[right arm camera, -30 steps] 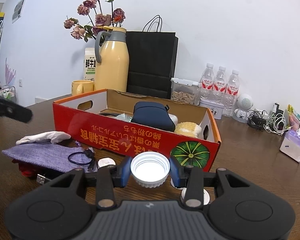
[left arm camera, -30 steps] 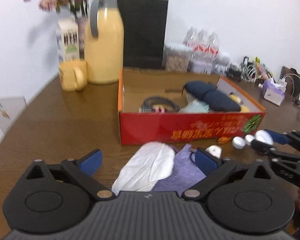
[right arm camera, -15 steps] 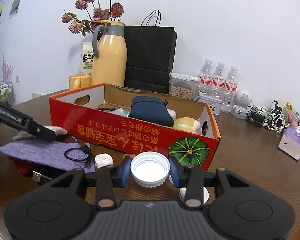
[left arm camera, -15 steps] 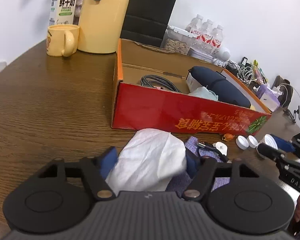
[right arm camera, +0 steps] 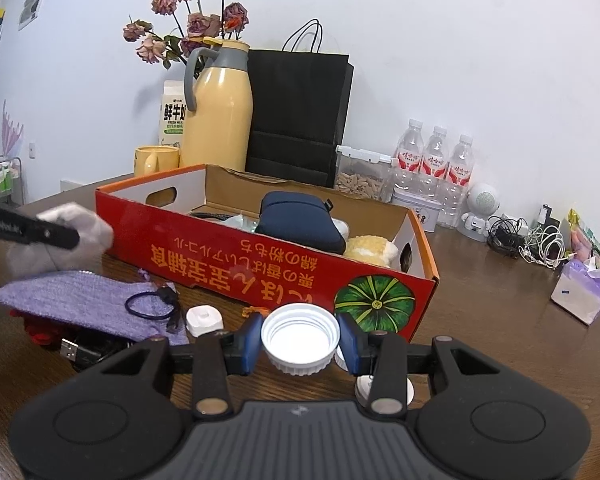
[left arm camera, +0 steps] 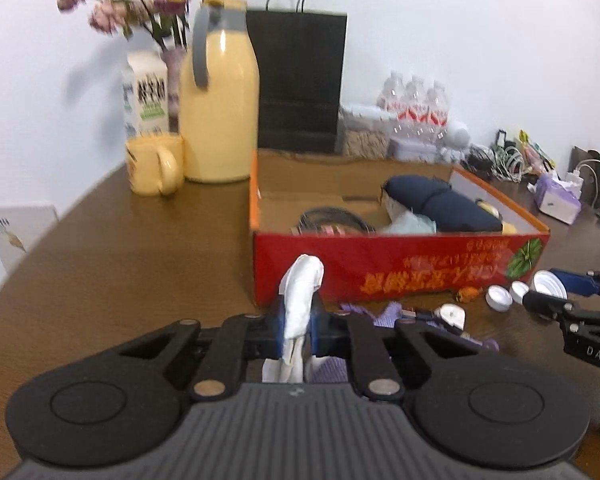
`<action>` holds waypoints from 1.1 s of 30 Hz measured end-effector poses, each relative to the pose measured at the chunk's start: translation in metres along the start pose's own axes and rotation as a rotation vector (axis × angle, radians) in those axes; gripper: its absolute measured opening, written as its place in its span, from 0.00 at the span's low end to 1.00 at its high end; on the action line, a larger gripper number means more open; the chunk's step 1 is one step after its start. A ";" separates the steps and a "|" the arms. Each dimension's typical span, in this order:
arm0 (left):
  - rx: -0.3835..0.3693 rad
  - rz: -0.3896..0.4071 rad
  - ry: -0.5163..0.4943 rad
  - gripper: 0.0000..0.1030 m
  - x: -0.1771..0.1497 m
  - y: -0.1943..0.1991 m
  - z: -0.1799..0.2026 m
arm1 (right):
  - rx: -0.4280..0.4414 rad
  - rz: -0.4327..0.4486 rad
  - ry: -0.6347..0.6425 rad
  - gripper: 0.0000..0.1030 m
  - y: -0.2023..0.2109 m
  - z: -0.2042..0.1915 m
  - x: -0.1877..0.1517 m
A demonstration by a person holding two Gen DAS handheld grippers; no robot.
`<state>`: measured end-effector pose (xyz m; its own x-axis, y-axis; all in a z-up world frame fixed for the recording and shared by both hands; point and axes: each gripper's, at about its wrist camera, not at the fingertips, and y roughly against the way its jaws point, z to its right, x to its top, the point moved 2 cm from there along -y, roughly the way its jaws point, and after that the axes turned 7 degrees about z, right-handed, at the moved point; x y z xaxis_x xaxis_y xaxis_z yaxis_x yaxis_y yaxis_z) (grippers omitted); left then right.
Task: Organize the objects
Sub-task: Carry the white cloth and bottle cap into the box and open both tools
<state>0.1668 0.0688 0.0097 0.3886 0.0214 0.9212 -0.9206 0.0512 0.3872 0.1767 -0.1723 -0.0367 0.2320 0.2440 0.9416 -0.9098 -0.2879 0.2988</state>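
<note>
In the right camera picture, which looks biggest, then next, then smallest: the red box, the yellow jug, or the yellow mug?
1. Red box
2. Yellow jug
3. Yellow mug
The box sits nearer the camera, which helps it look bigger.

White cloth (left arm camera: 301,296), bunched into an upright fold and pinched between blue pads just before the near wall of the red cardboard box (left arm camera: 400,268). White ribbed bottle cap (right arm camera: 299,338), open side up, clamped between a second pair of blue pads by the box's pumpkin-printed corner. Purple knitted pouch (right arm camera: 68,300) lies flat on the wooden table (left arm camera: 120,248) beside the box, a dark hair tie (right arm camera: 148,305) on it.
</note>
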 end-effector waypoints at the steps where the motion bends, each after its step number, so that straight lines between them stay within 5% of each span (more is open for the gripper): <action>1: 0.013 0.016 -0.011 0.11 0.004 0.004 0.001 | 0.001 0.007 0.003 0.38 0.001 0.000 0.000; 9: -0.018 0.143 -0.034 0.11 0.045 0.023 0.016 | 0.031 0.107 0.002 0.38 0.012 0.001 0.027; 17: -0.113 0.175 0.036 0.11 0.083 -0.021 0.037 | -0.017 0.192 0.016 0.38 -0.015 0.019 0.075; 25: -0.211 0.048 0.268 0.11 0.097 -0.119 0.026 | -0.093 0.100 -0.059 0.38 -0.102 0.058 0.088; 33: -0.155 -0.090 0.327 0.11 0.070 -0.175 0.007 | -0.087 -0.011 -0.140 0.38 -0.145 0.074 0.061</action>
<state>0.3548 0.0542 0.0066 0.4831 0.3262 0.8125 -0.8748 0.2179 0.4327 0.3486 -0.1845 -0.0106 0.2824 0.1130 0.9526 -0.9319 -0.2034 0.3004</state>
